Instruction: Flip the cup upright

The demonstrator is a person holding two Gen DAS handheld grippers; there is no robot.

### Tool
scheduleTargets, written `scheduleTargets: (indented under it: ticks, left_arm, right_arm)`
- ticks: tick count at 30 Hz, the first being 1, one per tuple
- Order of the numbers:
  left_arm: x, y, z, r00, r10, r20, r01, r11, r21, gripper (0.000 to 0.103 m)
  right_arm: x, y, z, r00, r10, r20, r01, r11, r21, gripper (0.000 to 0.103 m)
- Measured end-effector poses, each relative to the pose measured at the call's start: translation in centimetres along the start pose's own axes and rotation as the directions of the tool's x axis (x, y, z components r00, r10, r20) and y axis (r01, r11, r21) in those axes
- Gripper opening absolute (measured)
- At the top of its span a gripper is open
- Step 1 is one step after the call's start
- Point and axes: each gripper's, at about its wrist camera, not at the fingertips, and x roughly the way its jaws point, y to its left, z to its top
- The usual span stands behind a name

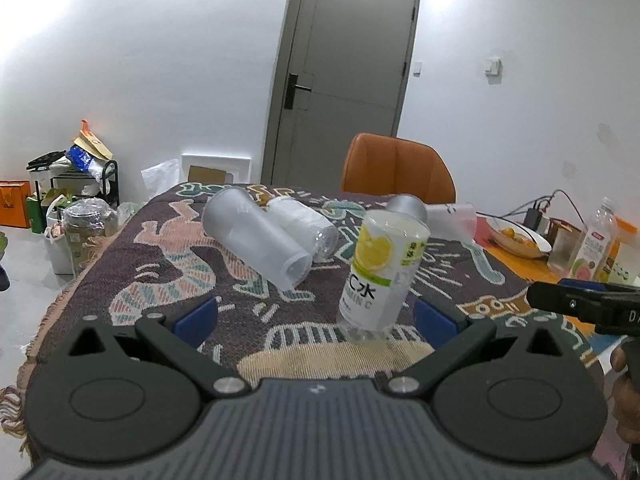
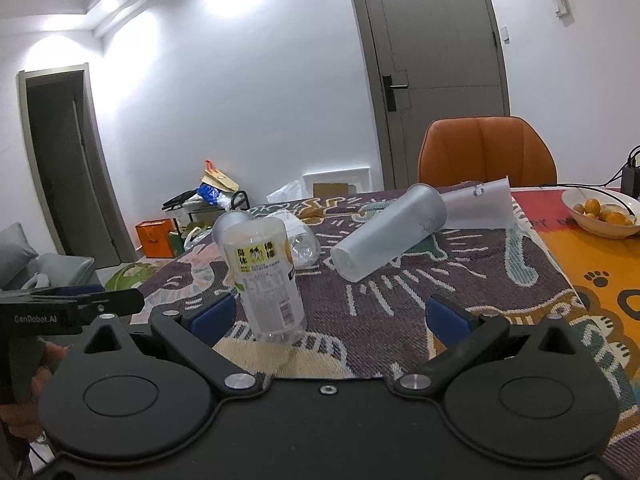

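Note:
A frosted plastic cup [image 1: 256, 238] lies on its side on the patterned blanket, with a clear cup [image 1: 306, 224] lying behind it. A labelled lemon-drink cup [image 1: 380, 276] stands mouth down, slightly tilted, just ahead of my open left gripper [image 1: 316, 314]. In the right wrist view the same labelled cup [image 2: 268, 280] stands near the left finger of my open right gripper [image 2: 330, 316]. Another frosted cup [image 2: 390, 232] lies on its side further back, with a clear cup [image 2: 478, 204] lying behind it. Both grippers are empty.
The patterned blanket [image 1: 160, 280] covers the table. An orange chair [image 2: 486, 152] stands behind it. A bowl of oranges [image 2: 602, 210] sits at the right, with bottles [image 1: 596, 246] and a charger nearby. Floor clutter [image 1: 76, 200] lies beyond the left edge.

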Motion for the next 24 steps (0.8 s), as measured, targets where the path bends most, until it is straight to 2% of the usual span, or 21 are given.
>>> scheduleTargets:
  ticks: [6, 14, 24]
  left_arm:
    - [0.1, 0.3, -0.7, 0.998, 0.009, -0.063, -0.010, 1.000, -0.010, 0.103]
    - [-0.7, 0.7, -1.2, 0.996, 0.050, -0.071, -0.051, 0.999, -0.014, 0.103]
    - [-0.8, 0.7, -2.0, 0.991, 0.081, -0.108, -0.080, 0.997, 0.012, 0.103]
  right_arm:
    - [-0.7, 0.3, -0.7, 1.000, 0.005, -0.031, -0.006, 0.999, -0.035, 0.103]
    - [-1.6, 0.8, -1.5, 0.998, 0.031, -0.049, -0.034, 0.998, -0.060, 0.103]
    - [-1.4, 0.2, -1.9, 0.997, 0.022, -0.073, -0.025, 0.999, -0.041, 0.103]
